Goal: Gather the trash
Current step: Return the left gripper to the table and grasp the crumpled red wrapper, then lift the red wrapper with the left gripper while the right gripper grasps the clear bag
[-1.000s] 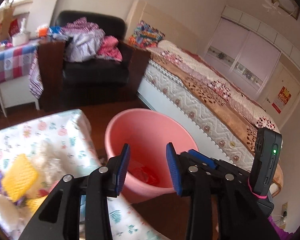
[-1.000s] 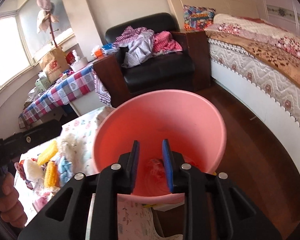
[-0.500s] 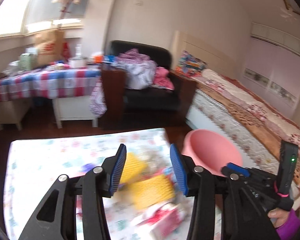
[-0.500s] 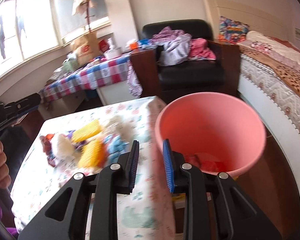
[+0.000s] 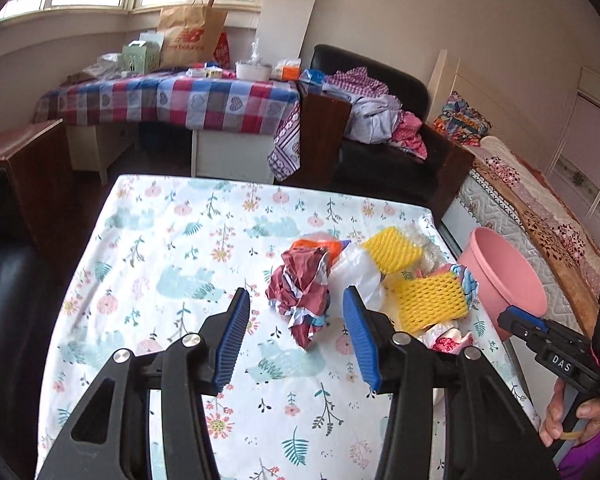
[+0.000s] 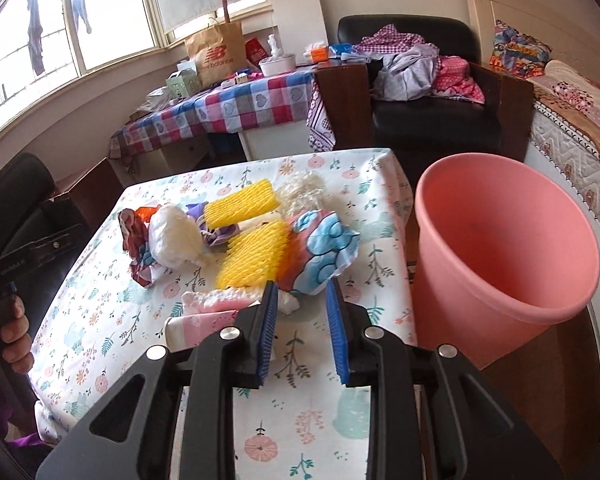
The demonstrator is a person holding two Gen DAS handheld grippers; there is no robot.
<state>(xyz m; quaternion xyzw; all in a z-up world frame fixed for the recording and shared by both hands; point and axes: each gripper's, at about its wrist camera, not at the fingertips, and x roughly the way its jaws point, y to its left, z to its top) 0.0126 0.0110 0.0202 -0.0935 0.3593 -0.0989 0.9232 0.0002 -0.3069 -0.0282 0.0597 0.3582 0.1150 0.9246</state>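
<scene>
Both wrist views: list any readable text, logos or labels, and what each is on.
"new balance", with the NB logo: brown paper bag on the checked table; also legible in the left view.
"DAS": label on the right gripper's body.
White print on the left gripper's body: too small to read.
Red packet beside the bag: print blurred.
Wrappers on the floral table: patterns only, no legible words.
</scene>
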